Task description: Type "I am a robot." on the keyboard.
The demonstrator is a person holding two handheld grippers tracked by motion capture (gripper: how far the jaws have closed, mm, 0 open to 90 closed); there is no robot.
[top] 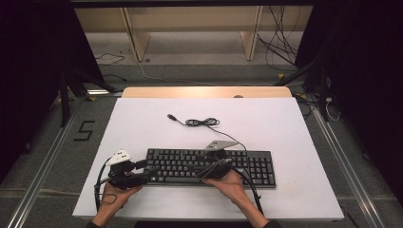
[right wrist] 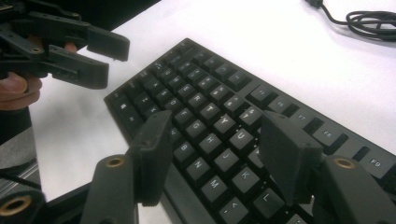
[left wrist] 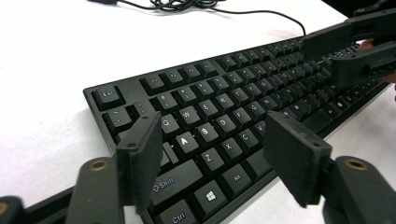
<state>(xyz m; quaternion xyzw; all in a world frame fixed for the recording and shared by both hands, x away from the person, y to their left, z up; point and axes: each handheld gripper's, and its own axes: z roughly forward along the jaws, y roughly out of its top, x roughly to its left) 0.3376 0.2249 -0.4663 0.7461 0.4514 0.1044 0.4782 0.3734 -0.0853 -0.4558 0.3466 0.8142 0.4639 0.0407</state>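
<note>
A white desk [top: 142,128] is seen, with a black keyboard [top: 259,166] laid flat near its front edge; behind it, the keyboard's cable [top: 202,122] is coiled on the surface

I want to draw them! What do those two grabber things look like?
Each gripper, left gripper and right gripper, is black with two flat, blocky fingers on arms with brass-coloured rivets. A pale three-cornered plate tops each, and a black cable trails behind.
</note>
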